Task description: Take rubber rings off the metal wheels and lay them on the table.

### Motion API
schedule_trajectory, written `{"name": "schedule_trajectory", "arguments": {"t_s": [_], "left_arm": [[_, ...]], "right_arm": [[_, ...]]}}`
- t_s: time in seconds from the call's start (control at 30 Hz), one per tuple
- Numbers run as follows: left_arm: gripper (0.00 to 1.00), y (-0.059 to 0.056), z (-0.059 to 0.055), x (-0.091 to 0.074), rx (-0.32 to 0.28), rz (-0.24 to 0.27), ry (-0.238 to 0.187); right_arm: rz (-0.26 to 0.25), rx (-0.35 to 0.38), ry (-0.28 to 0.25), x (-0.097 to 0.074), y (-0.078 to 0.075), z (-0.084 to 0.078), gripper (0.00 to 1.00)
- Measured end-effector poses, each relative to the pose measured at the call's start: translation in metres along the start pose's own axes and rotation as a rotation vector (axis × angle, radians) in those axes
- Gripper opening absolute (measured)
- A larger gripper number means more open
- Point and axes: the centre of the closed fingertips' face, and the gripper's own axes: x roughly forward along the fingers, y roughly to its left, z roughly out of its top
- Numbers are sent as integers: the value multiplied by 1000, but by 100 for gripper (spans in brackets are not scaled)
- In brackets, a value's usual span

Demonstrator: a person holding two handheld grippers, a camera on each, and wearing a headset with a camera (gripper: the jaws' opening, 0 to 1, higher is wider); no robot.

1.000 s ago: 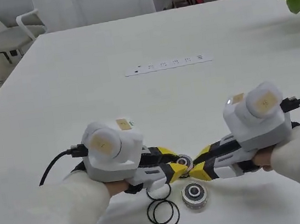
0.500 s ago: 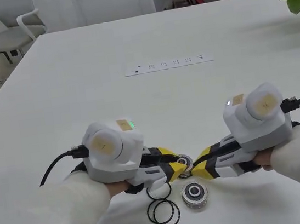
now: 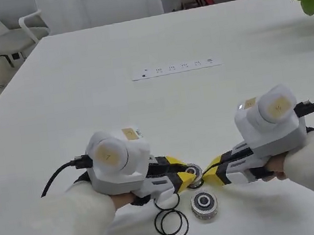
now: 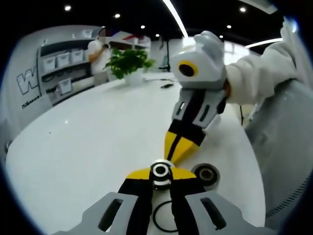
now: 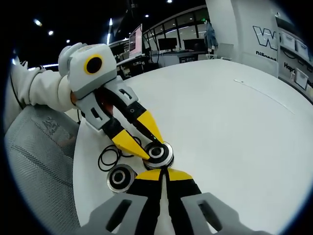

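My left gripper (image 4: 161,174) is squeezed tight on a metal wheel (image 5: 159,153). My right gripper (image 5: 164,174) has its yellow jaws pressed together, and the tips touch the rim of that same wheel (I cannot tell if they pinch any rubber there). A second wheel (image 3: 204,202) lies flat on the table (image 3: 145,113) just beside them, closer to me. Two black rubber rings (image 3: 170,220) lie next to it, one partly over the other. A white power strip (image 3: 175,68) sits well away, in the middle of the table
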Motion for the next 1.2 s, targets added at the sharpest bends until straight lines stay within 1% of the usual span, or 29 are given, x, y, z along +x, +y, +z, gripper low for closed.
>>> {"name": "schedule_trajectory", "arguments": {"t_s": [0.23,0.63,0.73,1.03,1.2], "left_arm": [[14,0,0,-1,7,4,-8],[13,0,-1,-1,6,6,-21],[13,0,-1,-2,6,6,-21],[13,-1,-1,-2,9,10,-24],[13,-1,-1,-2,10,11,-25]], "right_arm": [[8,82,-12,-1,-3,0,0],[20,166,-33,-3,-3,1,0],[26,199,-49,-6,-2,4,0],[30,224,-53,-7,-1,4,0],[38,255,-62,-8,0,6,0]]}}
